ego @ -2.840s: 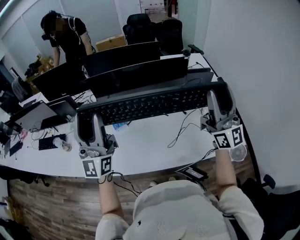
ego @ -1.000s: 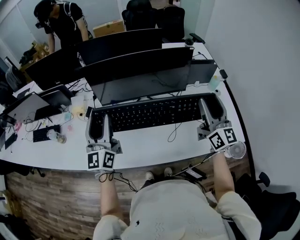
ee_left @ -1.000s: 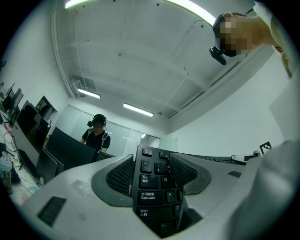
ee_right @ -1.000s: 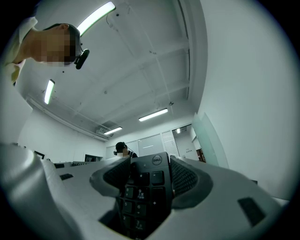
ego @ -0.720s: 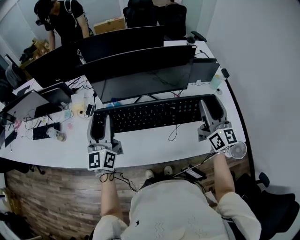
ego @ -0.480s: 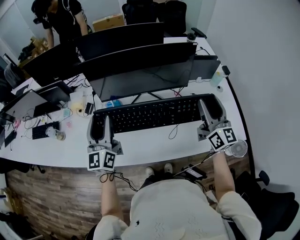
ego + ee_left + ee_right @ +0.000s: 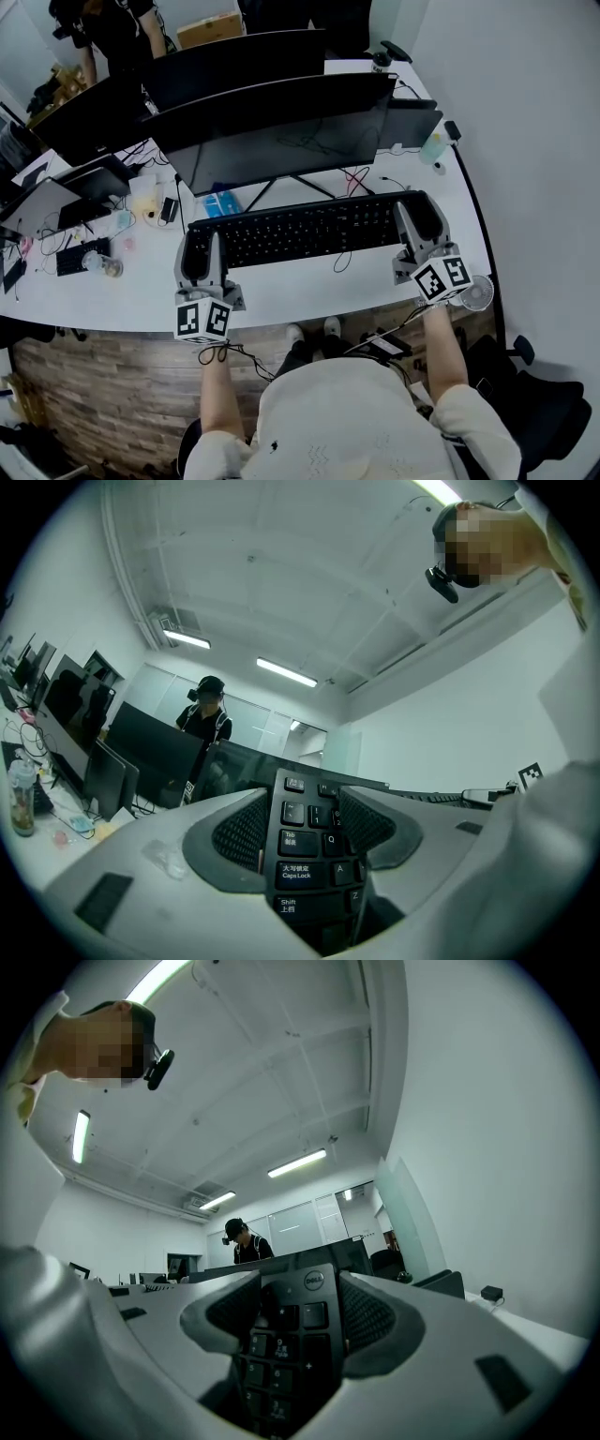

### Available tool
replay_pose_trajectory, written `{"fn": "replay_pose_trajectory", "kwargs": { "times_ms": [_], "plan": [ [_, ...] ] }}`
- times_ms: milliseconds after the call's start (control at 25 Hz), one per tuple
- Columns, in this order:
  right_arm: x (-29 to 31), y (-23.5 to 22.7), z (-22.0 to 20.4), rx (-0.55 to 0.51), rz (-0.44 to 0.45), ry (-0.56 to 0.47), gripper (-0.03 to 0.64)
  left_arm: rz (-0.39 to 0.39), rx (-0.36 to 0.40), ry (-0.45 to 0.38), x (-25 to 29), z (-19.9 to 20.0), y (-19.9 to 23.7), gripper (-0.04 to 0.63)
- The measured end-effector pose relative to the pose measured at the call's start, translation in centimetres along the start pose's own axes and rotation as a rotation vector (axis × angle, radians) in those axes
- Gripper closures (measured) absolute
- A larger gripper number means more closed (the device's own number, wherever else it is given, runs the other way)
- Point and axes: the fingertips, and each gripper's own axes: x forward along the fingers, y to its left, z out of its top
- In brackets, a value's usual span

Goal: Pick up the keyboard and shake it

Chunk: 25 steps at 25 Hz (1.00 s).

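Item: black keyboard (image 7: 300, 230), held crosswise before the monitor (image 7: 281, 131). Its left end is clamped in our left tongs (image 7: 201, 251) and its right end in our right tongs (image 7: 418, 217), each pair closed narrow on the key rows. Change noted: nearly three seconds back it rode high against the monitor, and now it sits low at the white desk (image 7: 309, 292), touching or just above, we cannot tell which. We judge this the bottom of a shake stroke or the set-down, grip not yet released.
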Motion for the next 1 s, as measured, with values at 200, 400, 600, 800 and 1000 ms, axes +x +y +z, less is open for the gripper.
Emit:
{"fn": "replay_pose_trajectory", "kwargs": {
  "times_ms": [200,400,600,800,1000],
  "plan": [
    [0.1,-0.9,-1.5,0.016,-0.014,0.035,0.37,0.005,-0.008,0.034,0.4,-1.6,0.1,0.364],
    [0.2,-1.6,-3.1,0.032,-0.033,0.079,0.37,0.004,-0.018,0.079,0.8,-3.0,0.4,0.365],
    [0.2,-2.3,-4.8,0.055,-0.047,0.123,0.37,0.017,-0.027,0.12,0.9,-4.7,0.7,0.365],
    [0.0,-3.0,-6.7,0.072,-0.061,0.167,0.37,0.029,-0.037,0.164,0.8,-6.6,1.0,0.365],
    [-0.3,-3.4,-8.0,0.083,-0.072,0.198,0.37,0.037,-0.045,0.196,0.6,-8.1,1.2,0.365]
  ]
}}
